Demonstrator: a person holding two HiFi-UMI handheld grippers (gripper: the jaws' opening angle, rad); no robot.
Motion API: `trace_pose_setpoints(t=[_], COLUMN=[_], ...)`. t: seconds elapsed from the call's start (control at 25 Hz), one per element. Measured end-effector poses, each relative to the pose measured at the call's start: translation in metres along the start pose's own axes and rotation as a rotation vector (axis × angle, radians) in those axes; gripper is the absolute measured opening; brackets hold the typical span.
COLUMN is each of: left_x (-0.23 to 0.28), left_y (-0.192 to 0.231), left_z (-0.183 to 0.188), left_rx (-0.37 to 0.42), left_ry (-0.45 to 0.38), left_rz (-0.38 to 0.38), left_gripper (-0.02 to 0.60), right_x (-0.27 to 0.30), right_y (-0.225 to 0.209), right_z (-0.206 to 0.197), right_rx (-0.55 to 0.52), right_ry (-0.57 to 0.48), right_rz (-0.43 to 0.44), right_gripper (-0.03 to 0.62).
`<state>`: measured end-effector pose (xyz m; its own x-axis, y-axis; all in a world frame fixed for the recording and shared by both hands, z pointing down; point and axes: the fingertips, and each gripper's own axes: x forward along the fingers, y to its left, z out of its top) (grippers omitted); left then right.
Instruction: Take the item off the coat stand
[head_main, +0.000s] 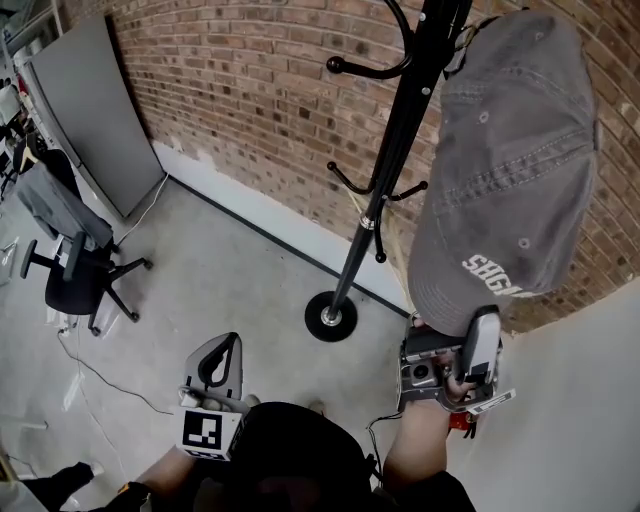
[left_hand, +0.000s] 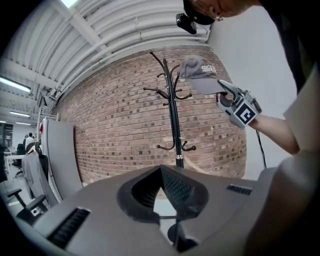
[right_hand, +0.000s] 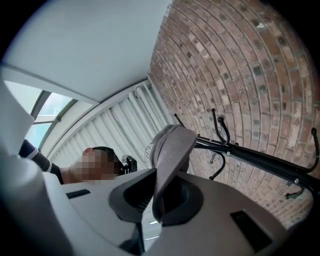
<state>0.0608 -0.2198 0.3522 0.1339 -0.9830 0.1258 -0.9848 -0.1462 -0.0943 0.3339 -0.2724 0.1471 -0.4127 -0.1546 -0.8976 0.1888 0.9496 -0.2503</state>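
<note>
A grey cap (head_main: 505, 150) with white lettering hangs from an upper hook of the black coat stand (head_main: 385, 190), in front of the brick wall. My right gripper (head_main: 478, 325) reaches up from below and is shut on the cap's brim (right_hand: 167, 165), which runs edge-on between its jaws. The left gripper view shows the cap (left_hand: 200, 70) beside the stand's pole (left_hand: 173, 120), with the right gripper (left_hand: 223, 90) at the brim. My left gripper (head_main: 222, 352) hangs low over the floor, left of the stand's base, shut with nothing in it (left_hand: 161, 172).
The stand's round base (head_main: 331, 317) rests on the grey floor near the wall. A black office chair (head_main: 75, 275) and a grey panel (head_main: 90, 110) leaning on the wall are at the left. A white wall (head_main: 580, 400) is close on the right.
</note>
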Motion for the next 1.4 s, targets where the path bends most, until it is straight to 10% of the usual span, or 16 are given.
trace_pose_setpoints(t=[0.8,1.4], left_x=[-0.024,-0.045], left_y=[0.058,0.117], left_z=[0.000,-0.026], left_rx=[-0.117,-0.195], left_ry=[-0.042,-0.029], left_rz=[0.073,0.050], left_gripper=[0.025,0.025], right_x=[0.170,0.048], right_y=[0.068,0.033], right_z=[0.034,-0.166], right_rx=[-0.395,0.064], right_ry=[0.094,0.255], right_rz=[0.132,-0.212], right_gripper=[0.031,0.031])
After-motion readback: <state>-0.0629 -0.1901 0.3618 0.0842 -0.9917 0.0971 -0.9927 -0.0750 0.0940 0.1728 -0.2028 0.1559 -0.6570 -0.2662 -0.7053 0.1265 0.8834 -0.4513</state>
